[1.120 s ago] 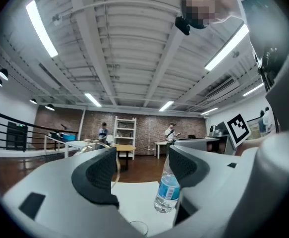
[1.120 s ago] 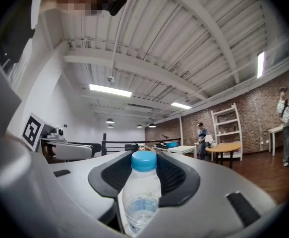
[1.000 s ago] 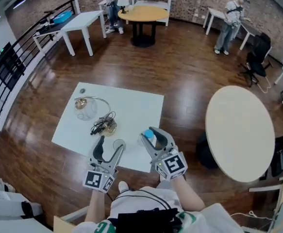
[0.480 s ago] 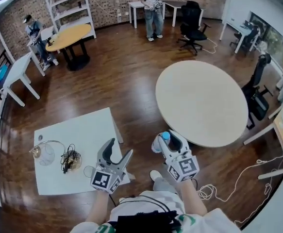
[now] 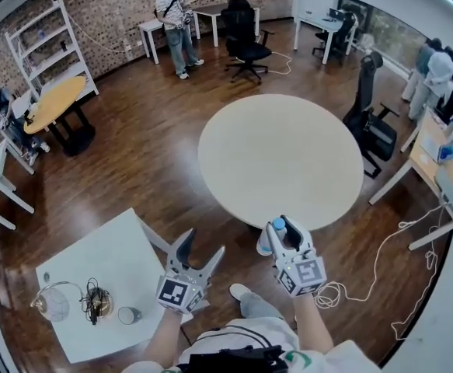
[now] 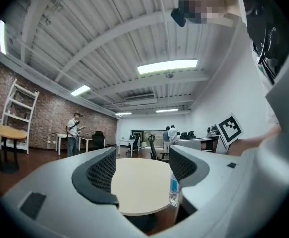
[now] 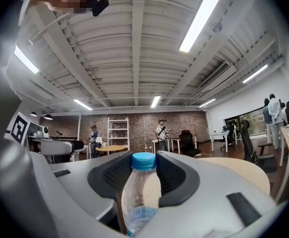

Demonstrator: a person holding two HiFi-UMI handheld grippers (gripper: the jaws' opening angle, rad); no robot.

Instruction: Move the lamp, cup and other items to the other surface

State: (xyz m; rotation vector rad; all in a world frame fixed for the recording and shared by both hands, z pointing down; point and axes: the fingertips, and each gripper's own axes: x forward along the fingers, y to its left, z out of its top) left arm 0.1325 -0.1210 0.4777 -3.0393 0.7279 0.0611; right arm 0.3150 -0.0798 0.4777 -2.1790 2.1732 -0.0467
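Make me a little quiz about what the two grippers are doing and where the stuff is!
1. True or false: the left gripper is holding something.
2. What is the right gripper shut on? A) a spoon B) a bottle with a blue cap C) a ball
3. Fill in: the lamp and the cup stand on the white table, whose top is ___ (round or square).

Key
1. False: its jaws stand apart with nothing between them.
2. B
3. square
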